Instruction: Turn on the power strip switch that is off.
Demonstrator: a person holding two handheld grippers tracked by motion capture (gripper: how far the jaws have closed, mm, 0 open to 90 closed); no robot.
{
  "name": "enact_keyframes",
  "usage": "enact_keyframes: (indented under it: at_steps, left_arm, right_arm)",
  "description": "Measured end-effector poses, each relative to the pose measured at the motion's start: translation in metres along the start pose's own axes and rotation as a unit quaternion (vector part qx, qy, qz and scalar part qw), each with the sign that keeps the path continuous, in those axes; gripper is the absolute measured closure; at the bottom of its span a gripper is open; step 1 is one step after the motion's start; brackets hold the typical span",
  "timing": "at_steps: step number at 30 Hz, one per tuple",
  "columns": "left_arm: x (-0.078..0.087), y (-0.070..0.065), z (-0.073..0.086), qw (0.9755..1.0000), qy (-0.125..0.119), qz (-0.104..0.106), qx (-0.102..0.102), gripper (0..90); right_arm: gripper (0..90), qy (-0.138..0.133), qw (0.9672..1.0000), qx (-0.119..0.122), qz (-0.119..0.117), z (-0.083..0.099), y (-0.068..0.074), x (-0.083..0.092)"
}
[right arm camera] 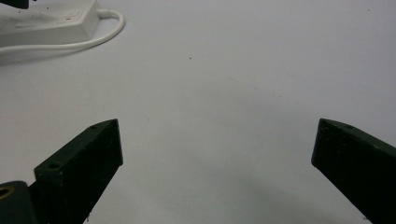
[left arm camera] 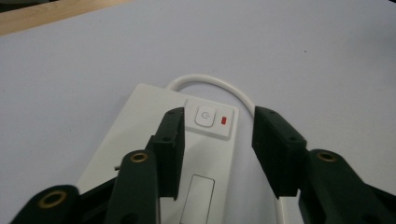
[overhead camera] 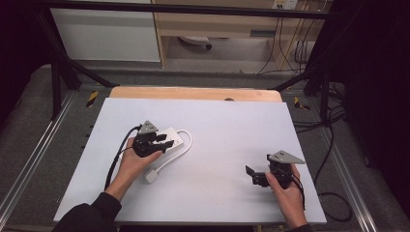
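1. Hovering over the white power strip [left arm camera: 187,154], the left gripper [left arm camera: 217,154] sits at the left middle of the white table [overhead camera: 217,125], directly above the strip's switch end.
2. Left jaws: partly parted, with nothing clamped. The strip's upper face shows through the gap; one jaw hangs over the strip body, the other over its outer edge beside the cord [left arm camera: 219,84].
3. Power button [left arm camera: 205,115]: square, white, with a red indicator [left arm camera: 224,121] just beside it, lying just ahead of the jaw tips.
4. Cord: loops out from the switch end, curves back along the strip and ends in a white plug [overhead camera: 152,176] near the left wrist.
5. Right gripper [overhead camera: 258,175]: resting low at the right of the table, well apart from the strip, jaws spread wide and empty over bare surface.
6. Step in hand, as judged: work at the switch end, with the left jaws loose above it rather than gripping.
7. Next move, as judged: either a narrowed jaw tip set squarely on the button, or both jaws lowered astride the strip's sides before any lift. The trailing cord needs clearance.
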State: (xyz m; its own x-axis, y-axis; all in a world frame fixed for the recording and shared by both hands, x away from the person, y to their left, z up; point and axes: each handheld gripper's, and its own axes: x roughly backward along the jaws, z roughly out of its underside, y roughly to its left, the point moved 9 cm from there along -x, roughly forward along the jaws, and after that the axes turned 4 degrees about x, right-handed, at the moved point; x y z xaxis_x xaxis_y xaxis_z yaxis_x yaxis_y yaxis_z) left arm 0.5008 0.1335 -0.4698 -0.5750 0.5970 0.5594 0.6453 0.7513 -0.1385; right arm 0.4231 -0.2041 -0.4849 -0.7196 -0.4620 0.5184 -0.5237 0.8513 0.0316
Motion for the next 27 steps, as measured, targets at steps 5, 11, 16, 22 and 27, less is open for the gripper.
enact_keyframes:
  at_steps: [5,11,16,22,27]
  left_arm:
    - [0.0,-0.002,-0.002,0.9999,-0.007,0.008,0.012,41.1]
    - [0.002,-0.002,-0.006,0.9996,-0.019,0.011,0.02,21.9]
    - [0.003,0.001,-0.01,0.9992,-0.032,-0.01,0.025,11.0]
    - [0.006,0.008,-0.013,0.9983,-0.039,-0.037,0.023,12.5]
    - [0.012,0.008,-0.018,0.9973,-0.058,-0.038,0.023,11.4]
  right_arm:
    - [2.3,0.0,1.0,0.0,0.0,0.0,0.0,0.0]
    - [2.3,0.0,1.0,0.0,0.0,0.0,0.0,0.0]
    - [2.4,0.001,1.0,0.0,-0.001,0.0,0.001,0.0]
    - [2.3,0.001,1.0,0.001,0.0,0.0,0.001,0.0]
    - [2.4,0.001,1.0,0.003,0.001,0.0,0.0,-0.001]
